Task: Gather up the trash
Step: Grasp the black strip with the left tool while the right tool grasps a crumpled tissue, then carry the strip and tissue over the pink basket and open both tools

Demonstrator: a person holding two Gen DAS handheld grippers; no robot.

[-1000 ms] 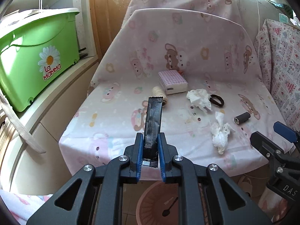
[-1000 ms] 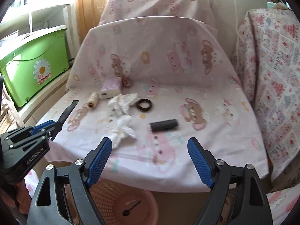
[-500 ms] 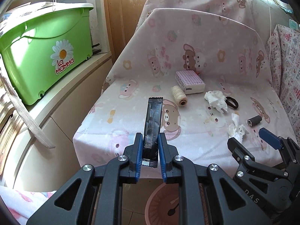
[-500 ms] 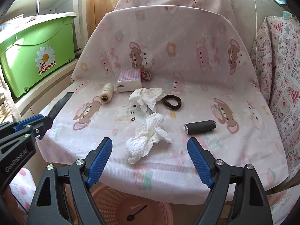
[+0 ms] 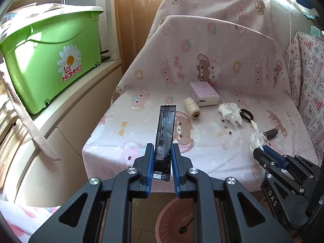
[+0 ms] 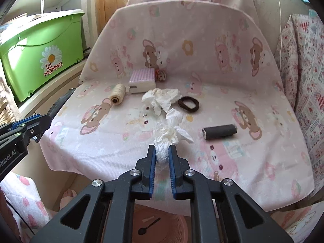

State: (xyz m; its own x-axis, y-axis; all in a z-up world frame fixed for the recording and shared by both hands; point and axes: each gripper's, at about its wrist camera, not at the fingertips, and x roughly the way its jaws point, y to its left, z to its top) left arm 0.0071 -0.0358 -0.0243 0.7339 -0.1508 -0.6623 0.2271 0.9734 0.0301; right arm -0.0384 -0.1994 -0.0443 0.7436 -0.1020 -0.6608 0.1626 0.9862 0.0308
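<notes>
Right gripper is closing its jaws on the crumpled tissue at lower centre of my right wrist frame; blue pads are pressing the tissue's near end, the rest is fanning out ahead over the pink bear-print sheet. Left gripper is staying out of that, clenched on the black sachet, which is sticking up and forward from between the pads in the middle of the left wrist frame. Second crumpled tissue is lying further up the right frame, centre, just beside the black hair tie on its right. Dark cylinder is lying on its side at right of centre, apart from the held tissue. Twine spool and checked box are sitting in the upper left part of the sheet, near each other. Pink basket is showing at the bottom edge, below the sheet's front, with a small black spoon inside. Green bin is sitting on the shelf at upper left of the left frame.
</notes>
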